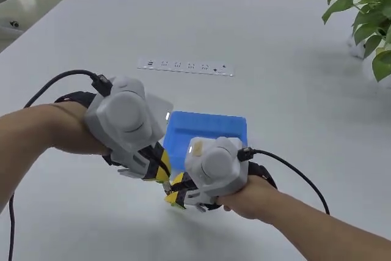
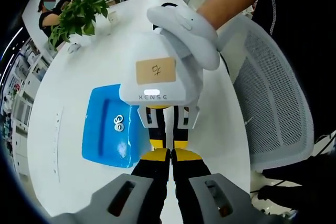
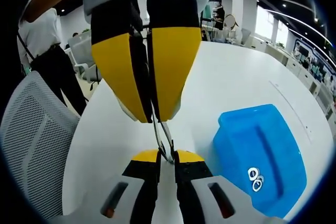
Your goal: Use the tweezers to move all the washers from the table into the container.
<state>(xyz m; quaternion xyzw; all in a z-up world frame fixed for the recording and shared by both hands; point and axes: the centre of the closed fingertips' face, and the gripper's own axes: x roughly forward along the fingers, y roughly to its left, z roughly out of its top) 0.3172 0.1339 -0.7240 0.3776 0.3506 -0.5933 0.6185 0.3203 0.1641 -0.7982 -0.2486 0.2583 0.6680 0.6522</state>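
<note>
The broad white table [image 1: 287, 90] is lying smooth and matte under everything. In the left gripper view, a chair [image 2: 273, 108] with a grey mesh back is standing close against its edge. A leafy green plant [image 1: 369, 16] is sitting at the table's far right corner.

Near the middle, the container [image 1: 208, 128] is resting flat on the tabletop. It is a shallow, glossy blue plastic tray with rounded corners and a sunken centre.

Just in front of the container, the two grippers are meeting nose to nose. Each has a rounded pale-grey plastic body with a black cable trailing from it. The left gripper [image 2: 170, 157] is pointing toward the right gripper [image 3: 168, 158]. Both have black jaws with yellow pads at the tips.

Farther back, a long, flat white power strip [image 1: 185, 66] is lying across the table.

The tweezers [image 3: 161, 132], two thin bare-metal prongs, are running between the grippers. In the right gripper view, the left gripper's jaws are pressing together on one end of them. The right gripper's jaws are closing tightly on the narrow end, with only a slit left between the pads.

Two washers [image 3: 255, 178], small shiny metal rings, are lying side by side and touching in the container's recessed floor.
</note>
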